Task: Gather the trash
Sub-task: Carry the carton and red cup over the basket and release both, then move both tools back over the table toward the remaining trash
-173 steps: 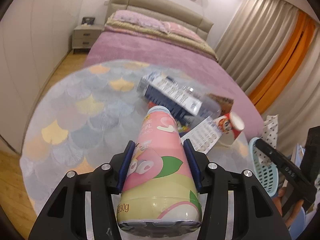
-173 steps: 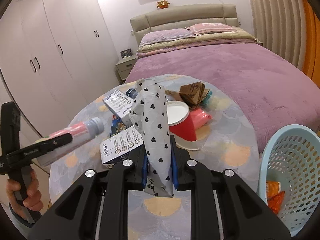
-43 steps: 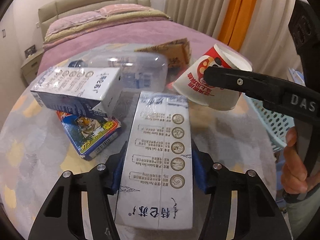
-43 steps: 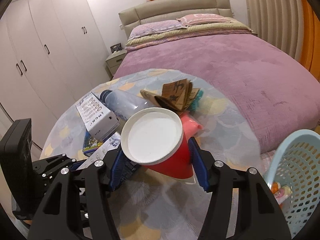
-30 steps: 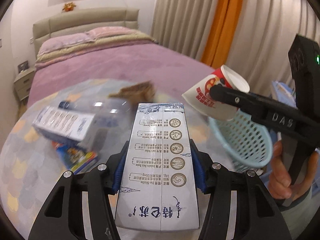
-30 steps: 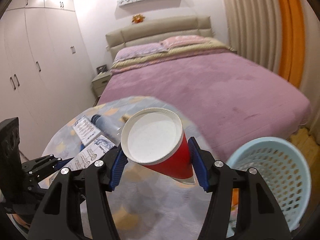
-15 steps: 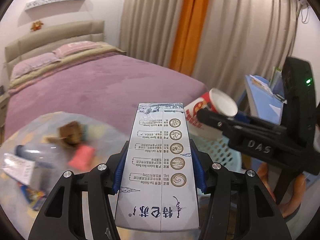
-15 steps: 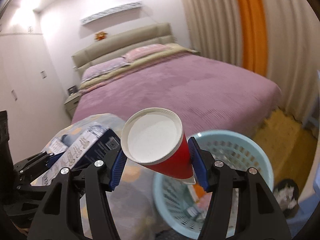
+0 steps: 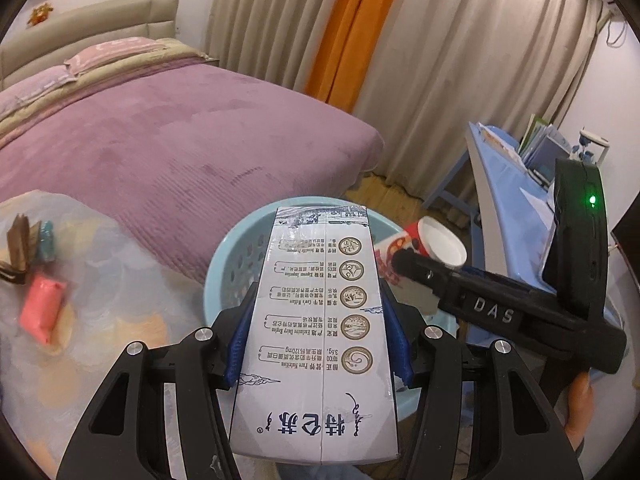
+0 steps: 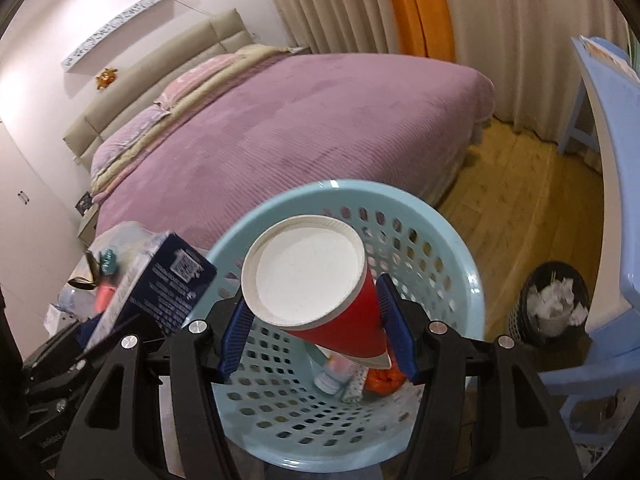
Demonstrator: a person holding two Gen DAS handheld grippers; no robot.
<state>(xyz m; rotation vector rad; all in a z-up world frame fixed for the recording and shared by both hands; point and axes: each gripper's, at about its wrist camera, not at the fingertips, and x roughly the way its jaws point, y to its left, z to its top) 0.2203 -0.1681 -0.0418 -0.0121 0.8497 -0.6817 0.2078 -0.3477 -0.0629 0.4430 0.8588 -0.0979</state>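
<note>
My left gripper is shut on a white and blue milk carton and holds it over the light blue plastic basket. My right gripper is shut on a red paper cup, open end toward the camera, held above the same basket. The cup also shows in the left wrist view, and the carton in the right wrist view. Inside the basket lie a pink bottle and orange wrappers.
The round table at left holds a pink packet and a brown folded paper. A purple bed lies behind. A blue desk and a black bin with tissues stand at right.
Both grippers have swung right, away from the table, and now hold the carton and the cup directly over the basket. Both stay shut on their loads.
</note>
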